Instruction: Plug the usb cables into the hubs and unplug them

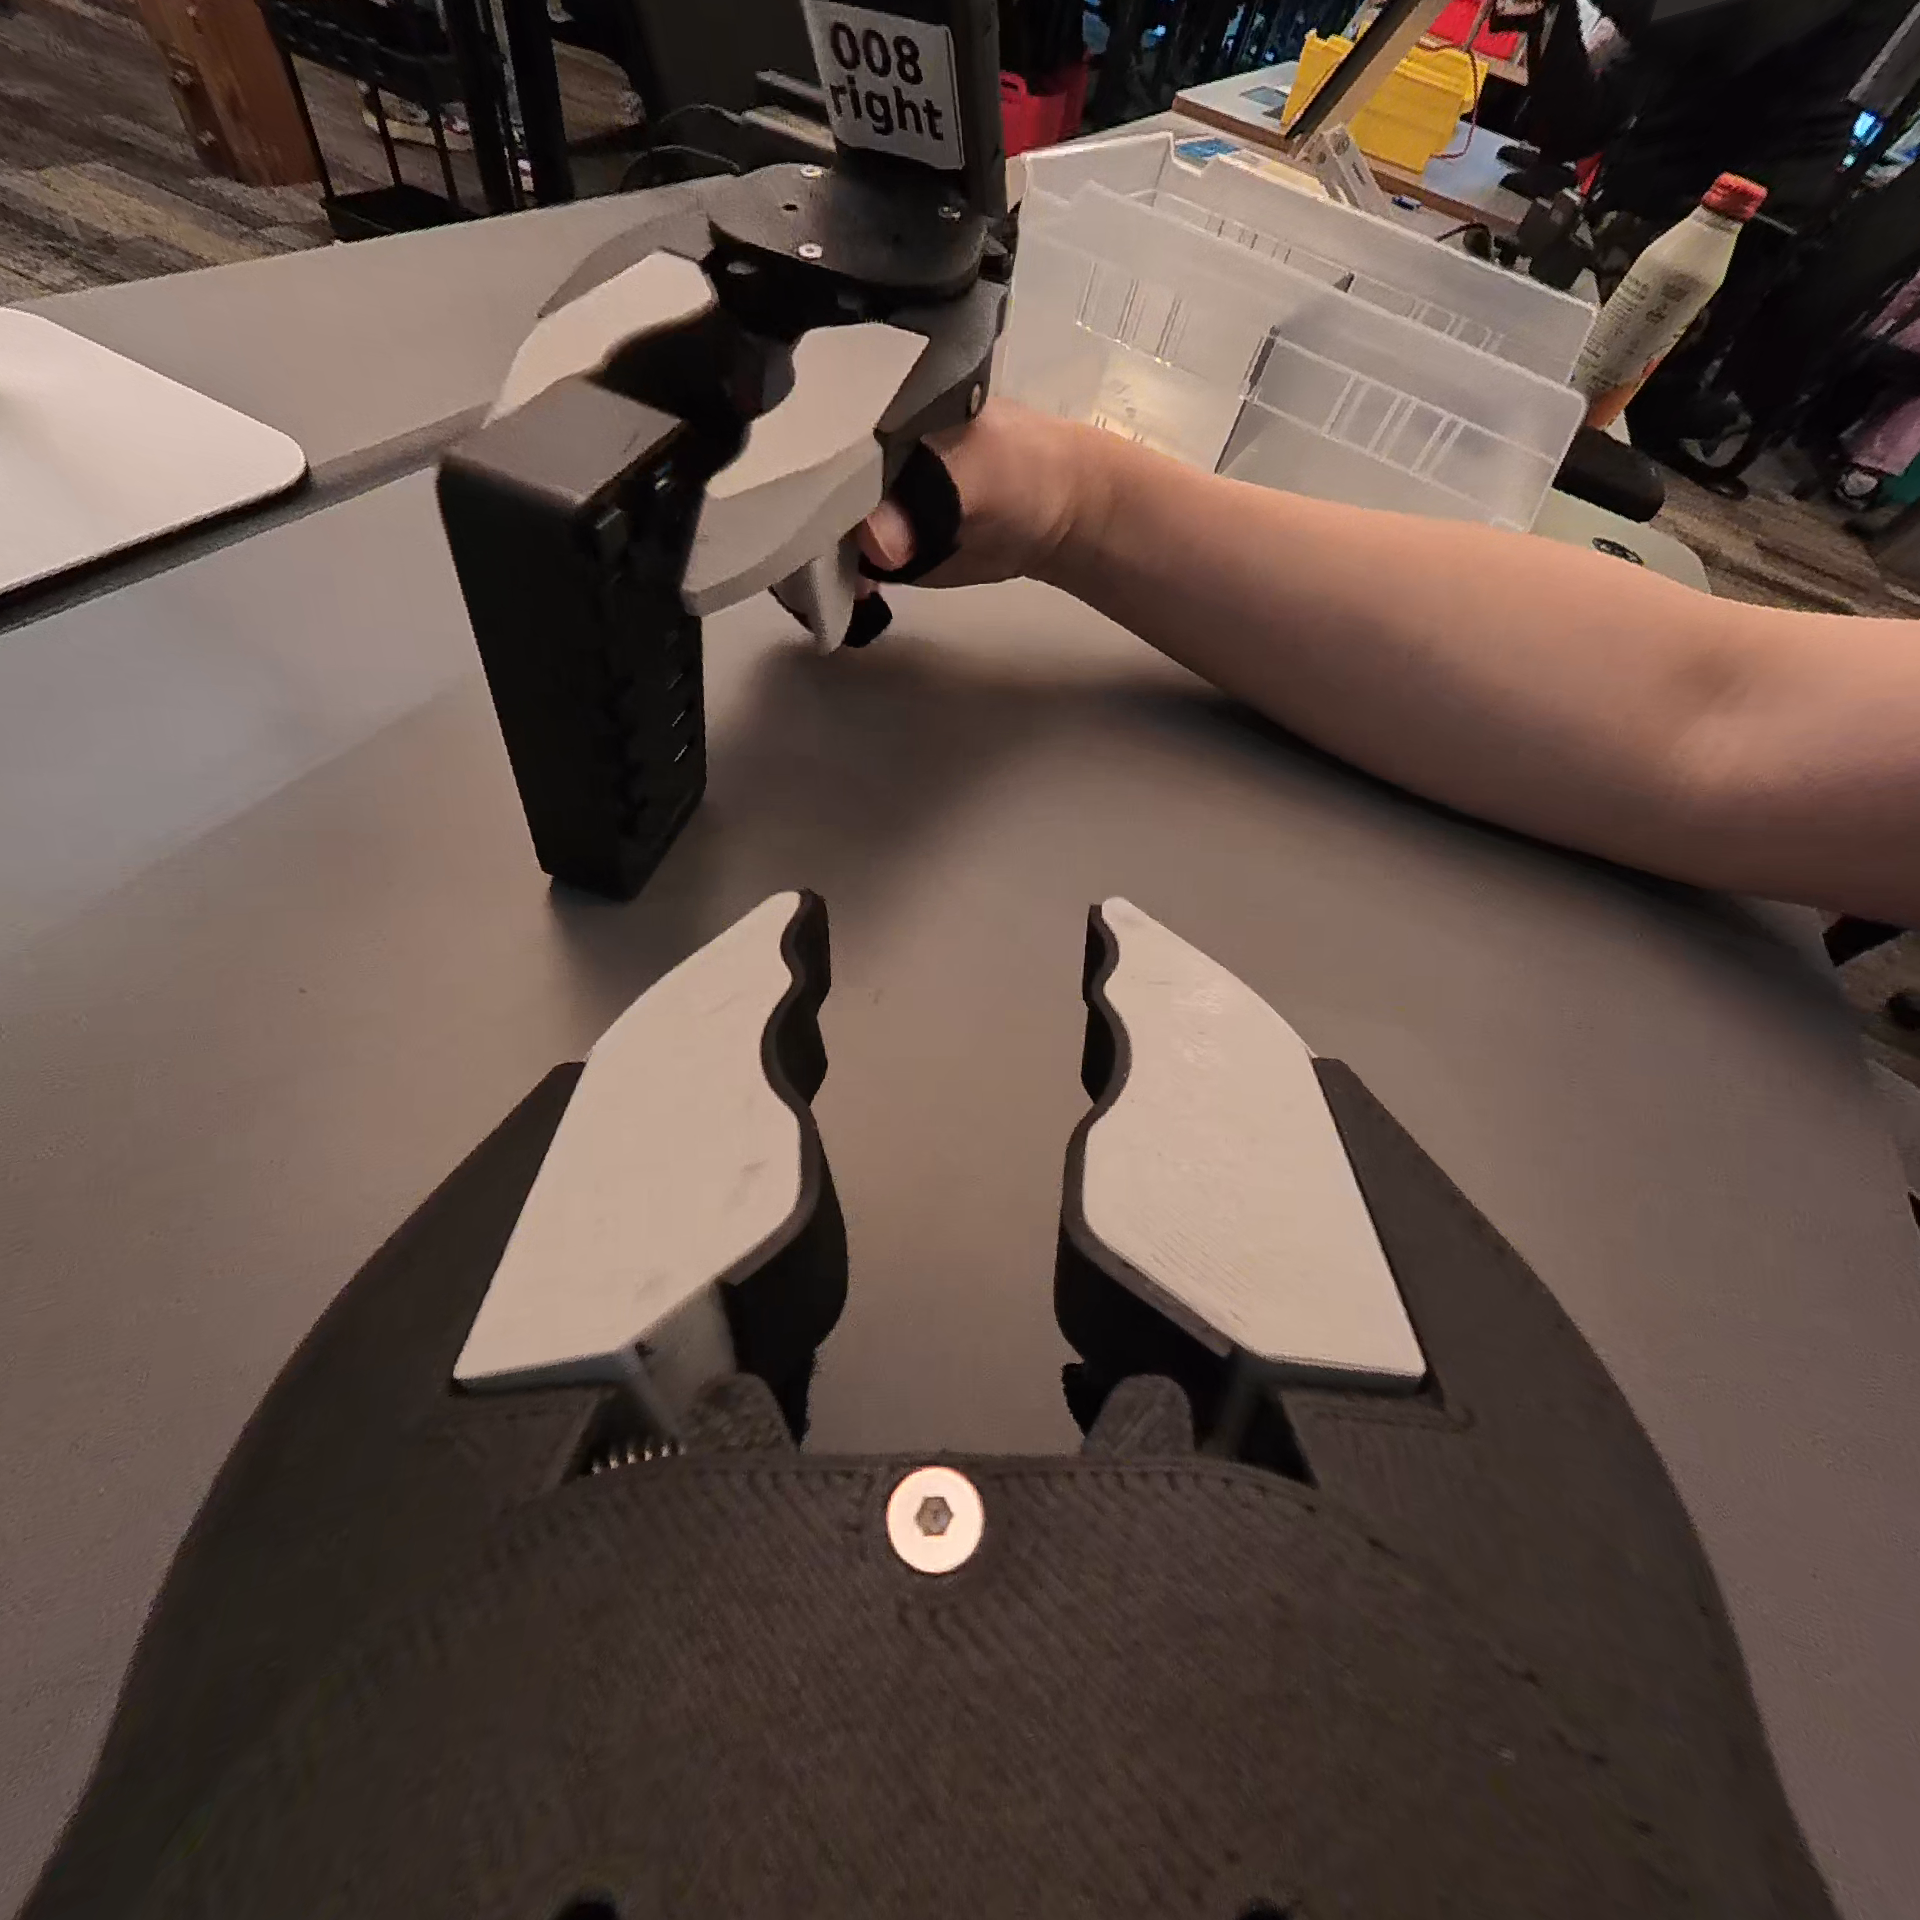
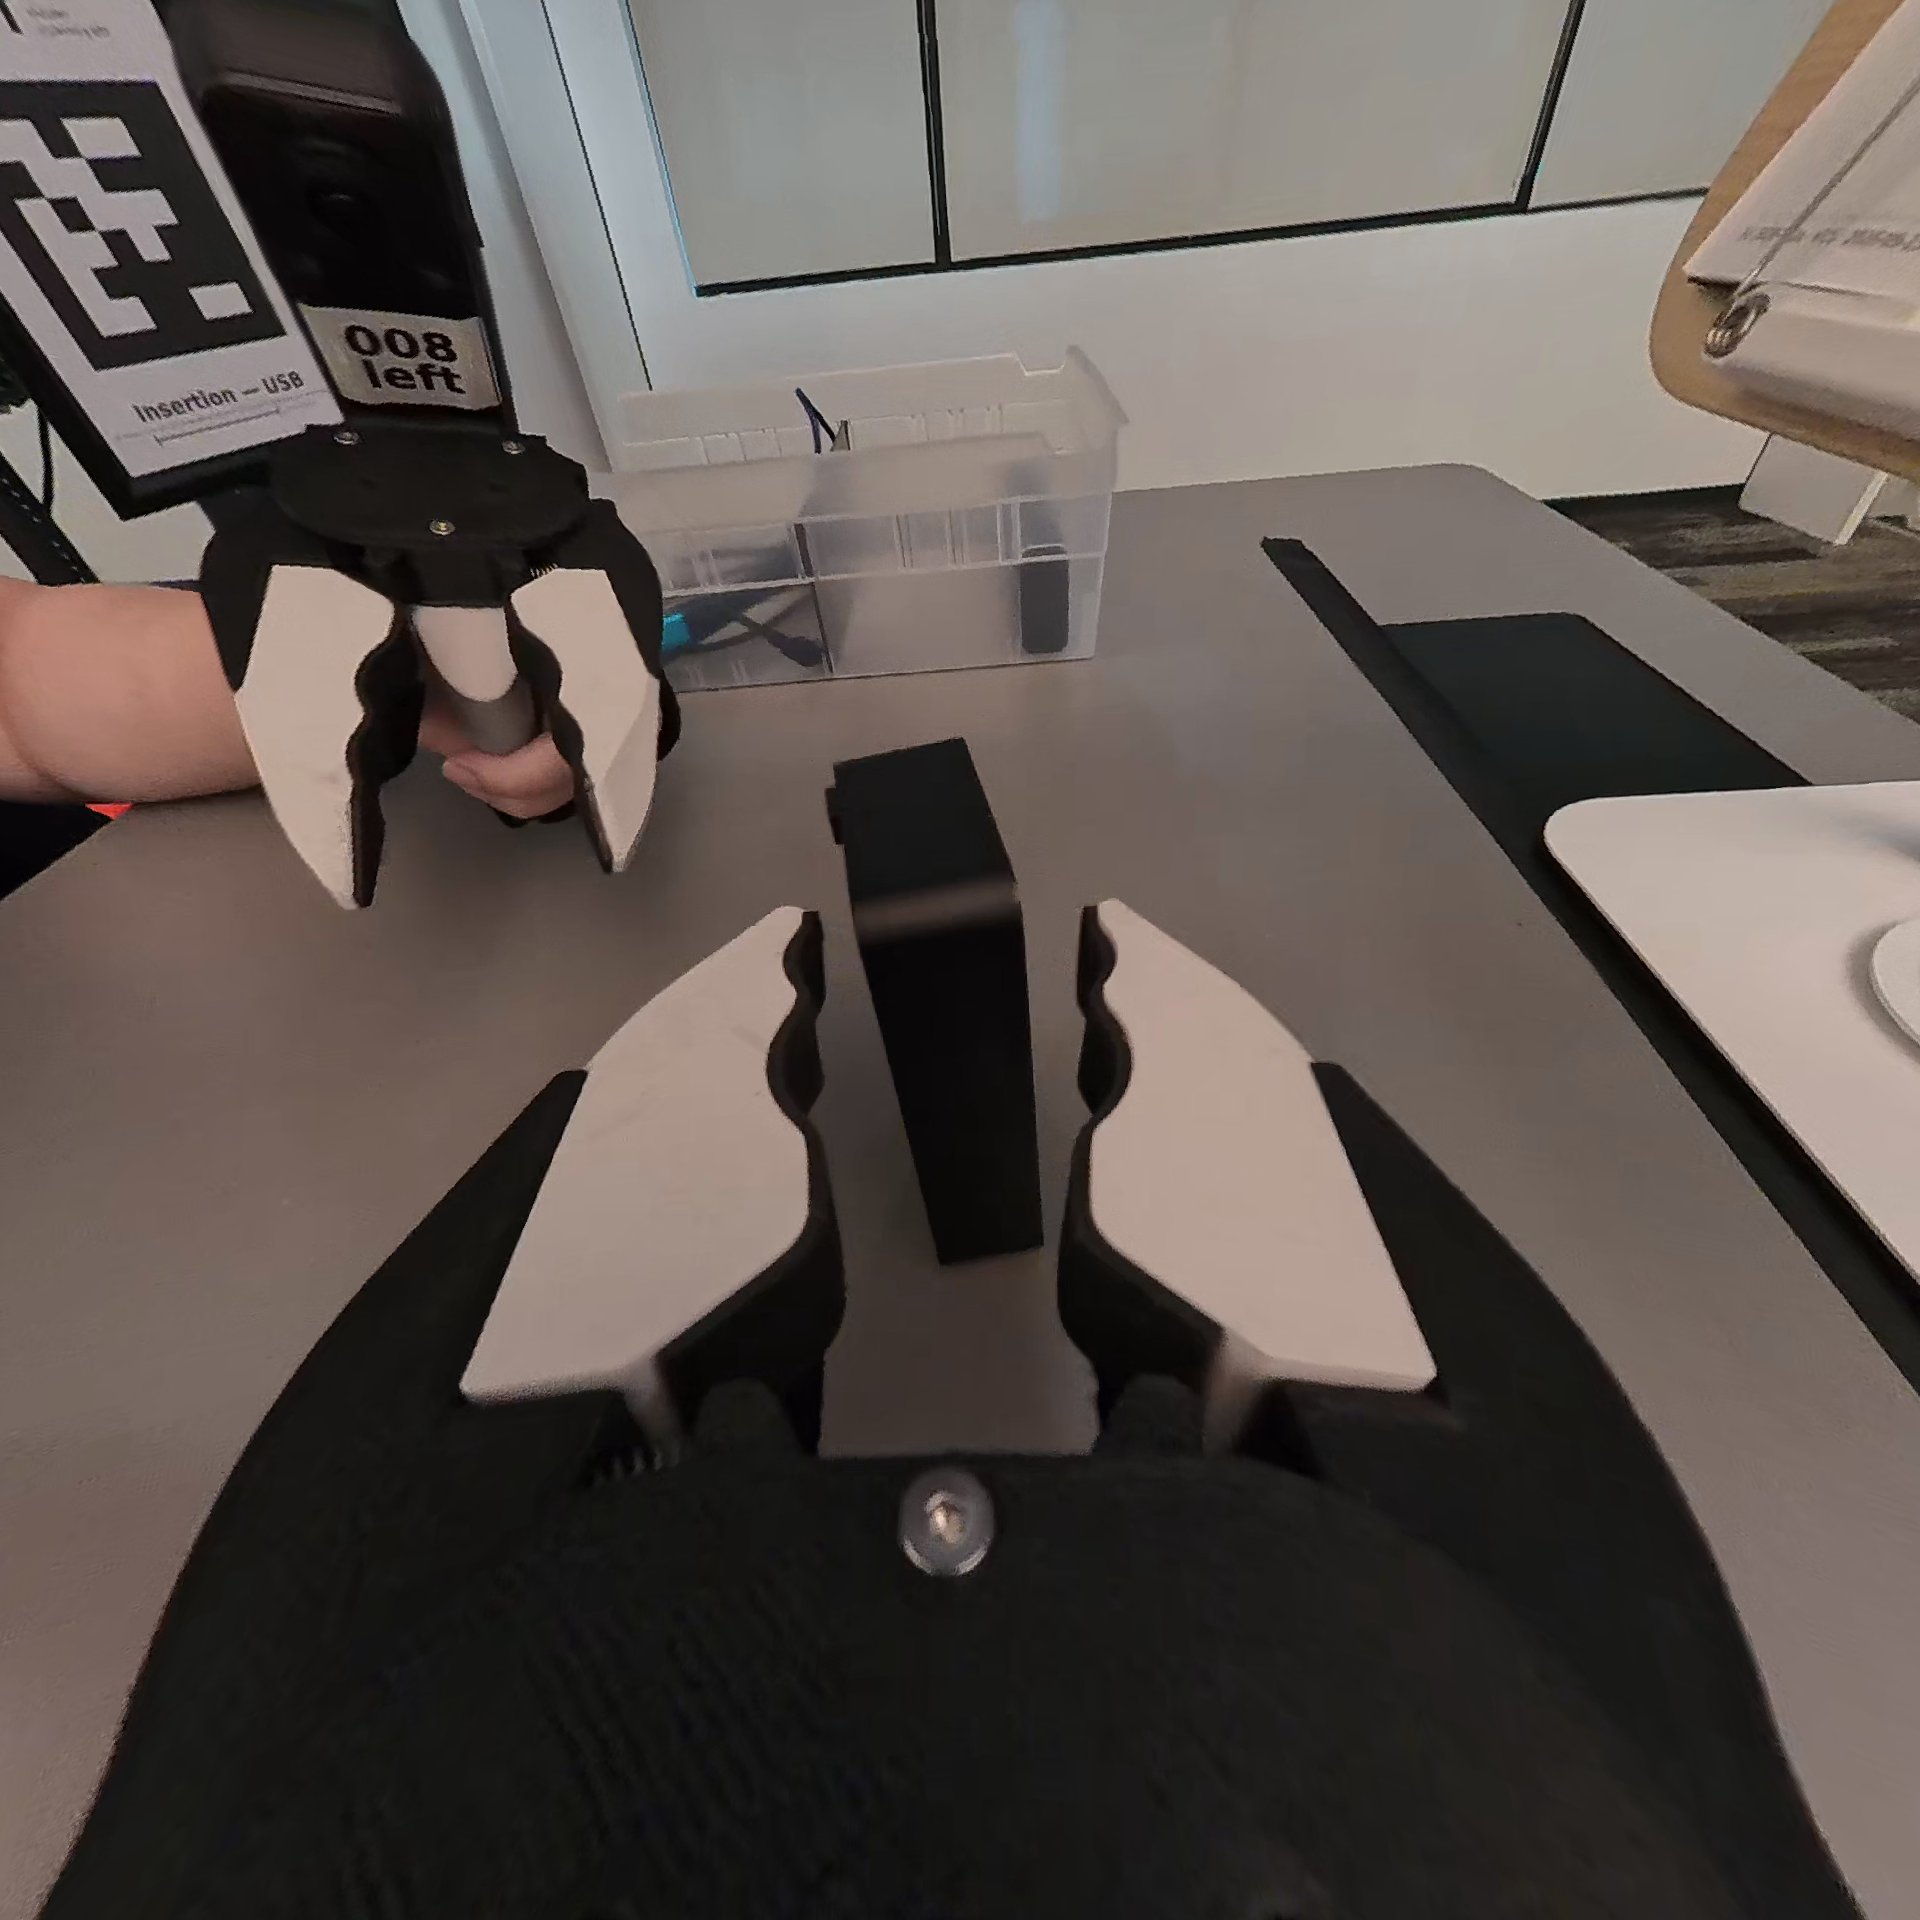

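Standing upright on the matte grey counter [image 2: 1195,644], the boxy black hub [image 2: 940,997] sits between the released right hand-held gripper [image 2: 948,925] fingers; contact unclear. Left hand-held gripper [image 1: 954,914] released, empty.

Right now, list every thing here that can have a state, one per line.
Left gripper: open, fingers empty, above bare table.
Right gripper: open, fingers either side of the hub, no visible contact.
USB hub: upright on the table, no cable plugged in its visible ports.
Clear bin: open top, cables inside.
Bottle: upright, red cap on.
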Demonstrator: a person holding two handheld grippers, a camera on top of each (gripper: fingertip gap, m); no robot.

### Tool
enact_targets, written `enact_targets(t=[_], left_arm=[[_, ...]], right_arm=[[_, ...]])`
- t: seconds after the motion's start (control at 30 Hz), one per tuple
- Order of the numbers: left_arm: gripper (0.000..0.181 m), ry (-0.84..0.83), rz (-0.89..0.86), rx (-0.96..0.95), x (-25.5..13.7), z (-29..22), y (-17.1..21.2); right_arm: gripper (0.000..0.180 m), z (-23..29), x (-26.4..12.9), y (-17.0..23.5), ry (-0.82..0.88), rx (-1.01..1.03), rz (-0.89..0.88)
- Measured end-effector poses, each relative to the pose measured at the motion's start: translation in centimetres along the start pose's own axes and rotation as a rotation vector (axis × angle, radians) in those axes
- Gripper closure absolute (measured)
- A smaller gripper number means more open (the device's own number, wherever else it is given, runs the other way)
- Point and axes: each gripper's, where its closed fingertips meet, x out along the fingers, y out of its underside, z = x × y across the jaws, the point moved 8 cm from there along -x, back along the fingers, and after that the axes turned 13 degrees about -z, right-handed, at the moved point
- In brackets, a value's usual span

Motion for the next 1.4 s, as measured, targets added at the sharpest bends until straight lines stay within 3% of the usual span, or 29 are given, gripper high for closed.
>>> enact_targets(t=[0.17,0.27,0.37,0.47,0.57,0.67,0.8,1.0,1.17,1.3,1.4], left_arm=[[0.135,-0.032,-0.071,0.036,-1.0,-1.1,-1.9],[0.133,-0.040,-0.095,0.084,-2.8,-2.8,-4.1],[0.132,-0.046,-0.163,0.112,-6.6,-4.8,-6.5],[0.131,-0.220,-0.171,0.220,-13.2,-3.9,-8.6],[0.137,-0.458,0.033,0.399,-20.6,0.7,-9.1],[0.141,-0.431,0.355,0.418,-24.9,4.8,-7.2],[0.151,-0.333,0.794,0.437,-26.3,8.2,-2.7],[0.143,-0.171,1.128,0.540,-26.3,10.3,1.1],[0.137,-0.121,1.212,0.564,-25.7,11.6,3.1],[0.158,-0.090,1.229,0.537,-25.7,11.8,3.2],[0.163,-0.089,1.227,0.545,-26.1,11.5,2.8]], right_arm=[[0.117,0.3,-0.6,-1.4,0.053,-0.037,-0.065],[0.097,0.4,-1.6,-3.6,0.215,-0.167,-0.127],[0.097,1.9,-2.3,-6.5,0.256,-0.310,-0.181],[0.098,3.8,-2.4,-9.1,0.247,-0.378,-0.212],[0.099,5.7,-2.2,-11.1,0.229,-0.440,-0.231],[0.098,7.1,-1.6,-12.6,0.197,-0.458,-0.244],[0.098,8.6,-0.6,-13.7,0.146,-0.428,-0.254],[0.099,11.1,0.1,-14.7,0.055,-0.376,-0.308],[0.099,11.2,0.1,-15.2,0.028,-0.341,-0.342],[0.101,10.6,0.0,-15.0,0.013,-0.276,-0.381],[0.102,10.2,-0.4,-14.8,0.015,-0.254,-0.381]])
